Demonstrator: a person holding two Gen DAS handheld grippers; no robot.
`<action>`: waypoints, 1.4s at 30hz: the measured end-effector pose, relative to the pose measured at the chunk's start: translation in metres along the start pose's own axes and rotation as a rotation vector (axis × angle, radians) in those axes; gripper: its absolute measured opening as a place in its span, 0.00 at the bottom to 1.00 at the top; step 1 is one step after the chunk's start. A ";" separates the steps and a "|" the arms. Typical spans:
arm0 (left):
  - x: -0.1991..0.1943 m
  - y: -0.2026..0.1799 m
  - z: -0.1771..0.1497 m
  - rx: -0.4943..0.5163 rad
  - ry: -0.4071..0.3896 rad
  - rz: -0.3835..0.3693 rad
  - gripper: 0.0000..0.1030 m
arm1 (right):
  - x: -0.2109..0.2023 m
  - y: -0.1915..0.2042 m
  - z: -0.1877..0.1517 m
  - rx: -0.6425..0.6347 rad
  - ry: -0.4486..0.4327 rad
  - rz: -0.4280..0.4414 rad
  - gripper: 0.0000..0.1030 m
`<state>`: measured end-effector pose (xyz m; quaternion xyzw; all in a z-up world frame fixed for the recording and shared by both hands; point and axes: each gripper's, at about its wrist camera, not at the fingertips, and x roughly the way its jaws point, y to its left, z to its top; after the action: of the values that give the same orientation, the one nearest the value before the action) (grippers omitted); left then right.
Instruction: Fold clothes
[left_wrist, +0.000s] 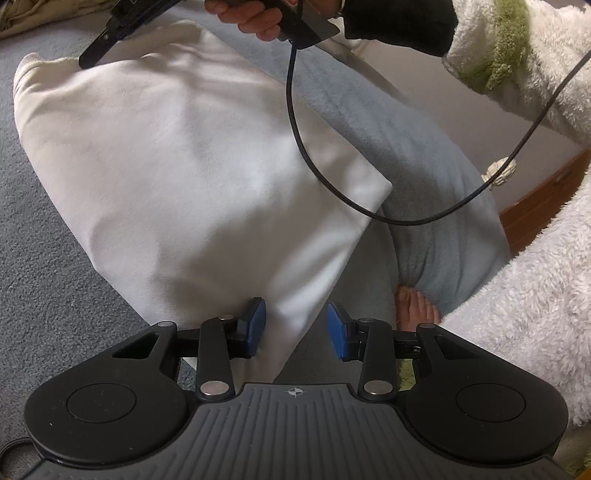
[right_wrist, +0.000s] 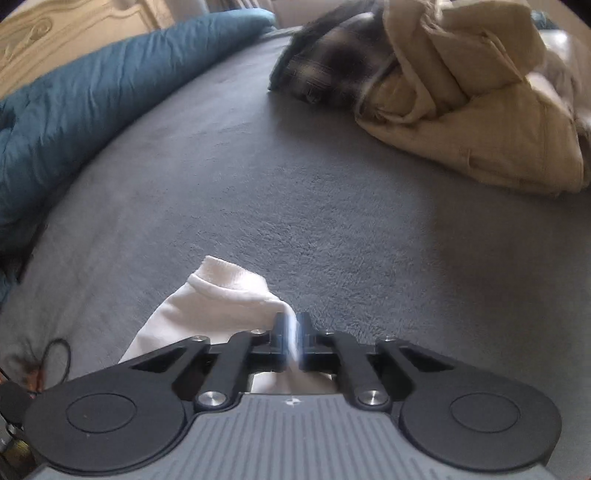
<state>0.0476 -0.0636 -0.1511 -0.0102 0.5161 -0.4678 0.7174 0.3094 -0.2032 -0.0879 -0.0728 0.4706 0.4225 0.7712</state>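
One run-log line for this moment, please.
left gripper: open over white garment | right gripper: shut on its cuffed end | beige clothes: unfolded

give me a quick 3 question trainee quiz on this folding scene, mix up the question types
1. True or false: the right gripper is shut on the white garment.
2. Multiple choice: the left gripper has its jaws A) shut on cloth, B) apart with white cloth between the pads, C) out of view.
3. Short answer: what lies crumpled on the grey blanket at the far right, in the right wrist view?

Key
1. True: both pads pinch its edge near the ribbed cuff.
2. B
3. A beige garment, unfolded, beside a dark plaid garment.
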 end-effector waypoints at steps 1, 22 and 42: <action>0.002 0.000 0.000 0.002 -0.002 -0.003 0.36 | -0.005 0.000 -0.003 0.013 -0.029 -0.001 0.03; -0.012 0.010 -0.002 -0.004 -0.015 -0.027 0.36 | 0.008 0.050 0.007 0.033 -0.069 -0.013 0.09; -0.019 0.011 -0.004 0.012 -0.016 -0.004 0.36 | -0.057 -0.046 -0.038 0.257 -0.022 -0.303 0.00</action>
<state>0.0513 -0.0431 -0.1446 -0.0107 0.5074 -0.4720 0.7209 0.3060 -0.2843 -0.0768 -0.0392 0.4960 0.2387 0.8339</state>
